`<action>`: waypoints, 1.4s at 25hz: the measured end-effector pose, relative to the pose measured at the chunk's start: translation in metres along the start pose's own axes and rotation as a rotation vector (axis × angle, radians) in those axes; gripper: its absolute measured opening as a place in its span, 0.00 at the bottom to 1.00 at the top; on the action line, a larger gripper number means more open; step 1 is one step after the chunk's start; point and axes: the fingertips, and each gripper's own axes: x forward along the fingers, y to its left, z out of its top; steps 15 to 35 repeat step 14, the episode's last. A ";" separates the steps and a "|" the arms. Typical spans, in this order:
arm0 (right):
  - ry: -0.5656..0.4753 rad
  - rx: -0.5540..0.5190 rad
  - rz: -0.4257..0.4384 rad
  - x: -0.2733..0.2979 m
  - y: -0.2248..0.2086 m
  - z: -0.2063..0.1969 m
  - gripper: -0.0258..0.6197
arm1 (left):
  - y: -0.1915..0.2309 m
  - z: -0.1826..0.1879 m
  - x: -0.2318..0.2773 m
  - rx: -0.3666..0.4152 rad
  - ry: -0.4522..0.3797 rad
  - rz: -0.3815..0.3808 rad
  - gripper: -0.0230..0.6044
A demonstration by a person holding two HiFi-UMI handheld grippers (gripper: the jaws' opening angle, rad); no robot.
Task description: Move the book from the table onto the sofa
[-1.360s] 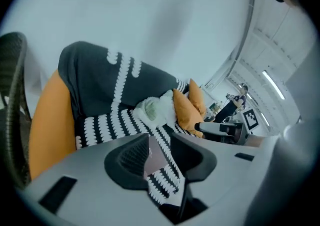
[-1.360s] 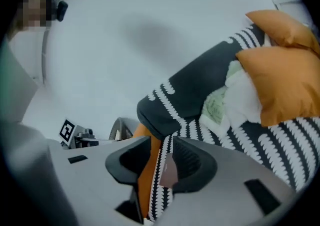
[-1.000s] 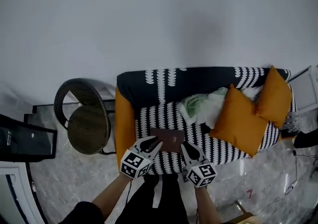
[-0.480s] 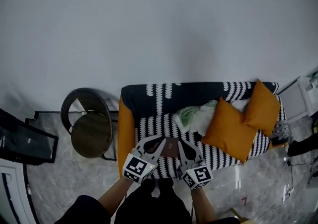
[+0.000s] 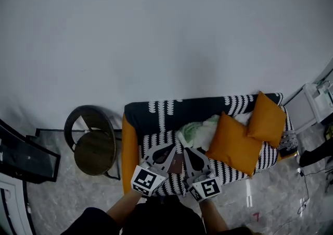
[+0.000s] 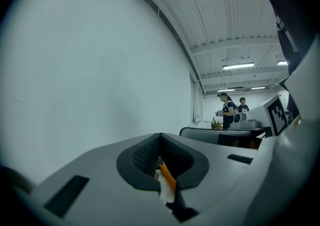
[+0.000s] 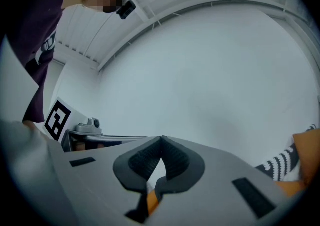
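Note:
The dark brown book (image 5: 176,164) lies flat on the seat of the black-and-white patterned sofa (image 5: 161,110), near its front edge. In the head view it shows only in the gap between my two grippers, which hang above it. My left gripper (image 5: 169,151) and right gripper (image 5: 186,152) are both shut and hold nothing. The left gripper (image 6: 160,136), in its own view, has its dark pads pressed together and points level at a pale wall. So does the right gripper (image 7: 161,140), with a bit of the sofa pattern and an orange cushion (image 7: 306,147) at the right edge.
Two orange cushions (image 5: 234,143) (image 5: 266,121) and a green-white cloth (image 5: 196,132) fill the sofa's right half. A round wicker chair (image 5: 92,144) stands left of the sofa, a dark glass table (image 5: 26,159) further left. Two people (image 6: 229,110) stand far off in the left gripper view.
Both grippers have let go of the book, shut their jaws and risen away from the sofa seat. The book stays where it was laid.

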 end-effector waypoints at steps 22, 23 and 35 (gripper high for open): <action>-0.061 -0.056 0.016 -0.003 -0.008 0.035 0.07 | -0.018 0.036 0.005 0.044 -0.086 -0.009 0.06; -0.061 -0.056 0.016 -0.003 -0.008 0.035 0.07 | -0.018 0.036 0.005 0.044 -0.086 -0.009 0.06; -0.061 -0.056 0.016 -0.003 -0.008 0.035 0.07 | -0.018 0.036 0.005 0.044 -0.086 -0.009 0.06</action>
